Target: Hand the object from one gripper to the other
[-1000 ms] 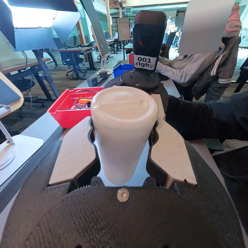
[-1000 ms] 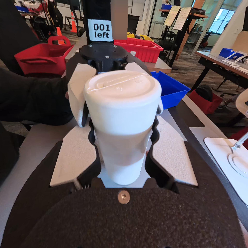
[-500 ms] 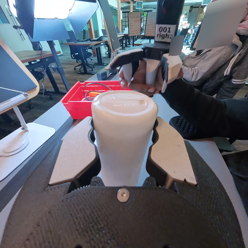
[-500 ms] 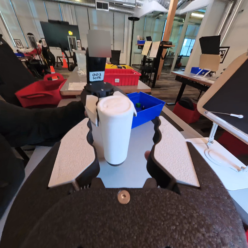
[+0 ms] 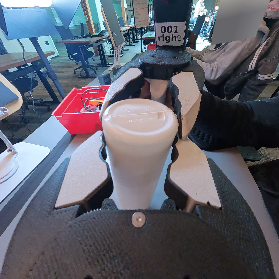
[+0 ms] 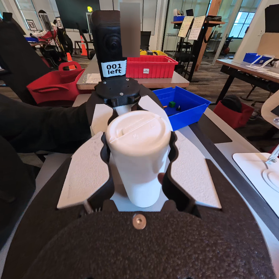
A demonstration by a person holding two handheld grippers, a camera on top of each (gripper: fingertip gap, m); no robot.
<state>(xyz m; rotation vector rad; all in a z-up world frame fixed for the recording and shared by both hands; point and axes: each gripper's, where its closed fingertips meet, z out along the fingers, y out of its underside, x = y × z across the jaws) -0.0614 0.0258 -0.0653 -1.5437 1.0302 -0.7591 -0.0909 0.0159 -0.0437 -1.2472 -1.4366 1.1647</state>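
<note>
White lidded cup (image 5: pixel 139 145) (image 6: pixel 139 154), tall, tapered to base, lid shut; held upright off the worktop, gripped betw. both grippers' fingers, clear of its edges.

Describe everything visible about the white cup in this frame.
The white cup is a tall, tapered tumbler with a fitted white lid, matte like plastic. It is upright, held above the grey table. The left gripper grips its sides, and the right gripper closes around it from the opposite side. Whether both press firmly is unclear.

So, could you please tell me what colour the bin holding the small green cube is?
Blue bin; clearest in the right wrist view.
</note>
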